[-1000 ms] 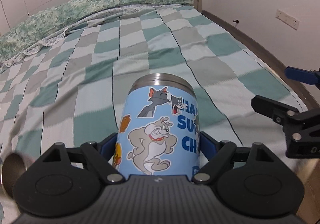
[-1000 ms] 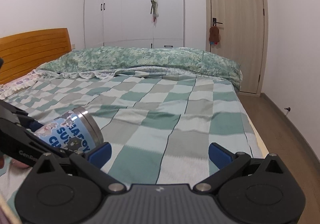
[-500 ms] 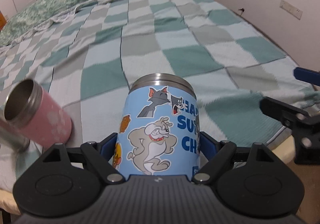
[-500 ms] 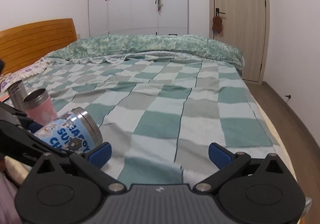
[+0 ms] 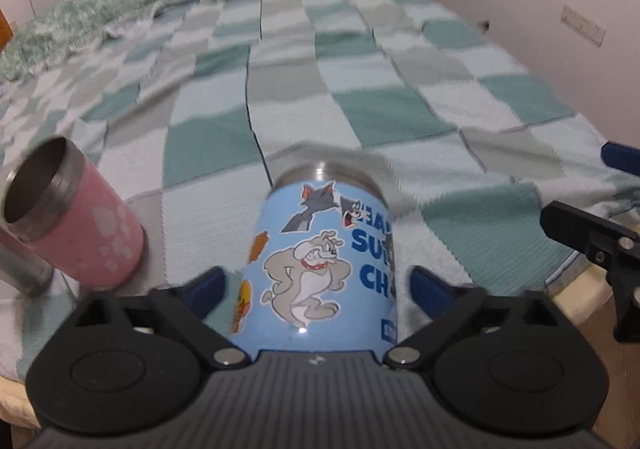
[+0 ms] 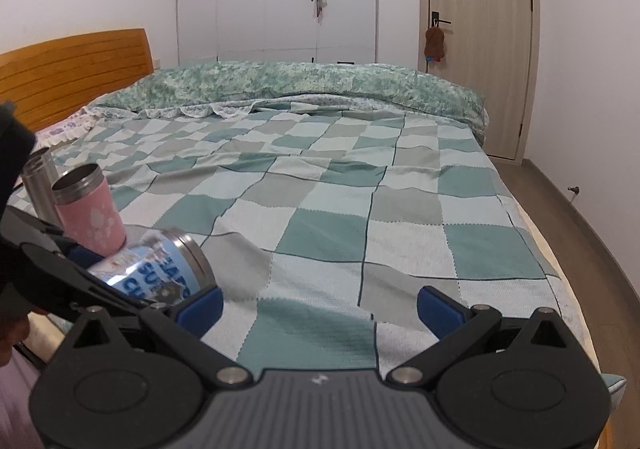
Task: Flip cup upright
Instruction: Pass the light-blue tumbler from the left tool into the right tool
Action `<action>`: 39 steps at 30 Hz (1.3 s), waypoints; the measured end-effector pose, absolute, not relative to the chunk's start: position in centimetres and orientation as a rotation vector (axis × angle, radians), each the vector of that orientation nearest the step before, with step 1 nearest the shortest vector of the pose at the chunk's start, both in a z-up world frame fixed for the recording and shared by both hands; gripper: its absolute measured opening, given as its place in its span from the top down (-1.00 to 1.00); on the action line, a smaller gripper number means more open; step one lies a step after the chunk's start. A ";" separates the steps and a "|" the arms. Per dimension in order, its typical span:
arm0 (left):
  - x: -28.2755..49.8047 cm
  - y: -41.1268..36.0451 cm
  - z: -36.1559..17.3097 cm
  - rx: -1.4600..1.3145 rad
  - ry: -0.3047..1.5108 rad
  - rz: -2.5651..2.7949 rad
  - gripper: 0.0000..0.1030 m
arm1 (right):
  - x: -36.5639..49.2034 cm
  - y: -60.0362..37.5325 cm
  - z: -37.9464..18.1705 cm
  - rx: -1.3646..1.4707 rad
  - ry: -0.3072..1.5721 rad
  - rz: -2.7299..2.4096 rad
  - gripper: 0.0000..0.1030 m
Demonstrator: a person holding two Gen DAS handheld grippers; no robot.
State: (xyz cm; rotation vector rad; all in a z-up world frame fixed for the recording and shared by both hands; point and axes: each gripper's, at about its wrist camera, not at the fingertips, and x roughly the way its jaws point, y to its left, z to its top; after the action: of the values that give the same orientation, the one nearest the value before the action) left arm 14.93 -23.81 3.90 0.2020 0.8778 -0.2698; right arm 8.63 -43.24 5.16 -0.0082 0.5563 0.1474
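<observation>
A light blue cartoon-printed cup (image 5: 320,269) with a steel rim lies on its side between the fingers of my left gripper (image 5: 320,285), steel rim pointing away from the camera. The blue pads stand a little wider than the cup, so the gripper looks open. The cup also shows in the right wrist view (image 6: 160,269), tilted low over the checked bedspread. My right gripper (image 6: 320,305) is open and empty, to the right of the cup; its finger shows in the left wrist view (image 5: 588,233).
A pink steel-rimmed cup (image 5: 76,217) stands upright just left of the blue cup, with a steel flask (image 6: 38,185) behind it. The checked bedspread (image 6: 360,209) stretches ahead to a green duvet; the bed edge and floor are on the right.
My left gripper carried the cup down toward the bed beside the pink cup, and its pads have spread apart from the cup. The right gripper stayed open nearby.
</observation>
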 end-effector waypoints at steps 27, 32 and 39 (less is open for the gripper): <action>9.7 -0.5 6.8 0.013 0.591 -0.144 -1.00 | 15.5 -30.0 4.9 0.169 0.818 0.211 -1.00; 10.2 1.3 5.4 -0.006 0.613 -0.176 -1.00 | 17.2 -29.2 3.4 0.233 0.900 0.170 -1.00; 11.0 2.0 3.5 0.002 0.628 -0.204 -1.00 | 18.9 -29.1 1.6 0.332 0.952 0.131 -1.00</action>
State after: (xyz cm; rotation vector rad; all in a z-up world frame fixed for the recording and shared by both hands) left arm 11.02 2.02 3.48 0.0019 0.6282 -0.2043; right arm 18.91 -29.07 1.64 0.3323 0.9523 0.1307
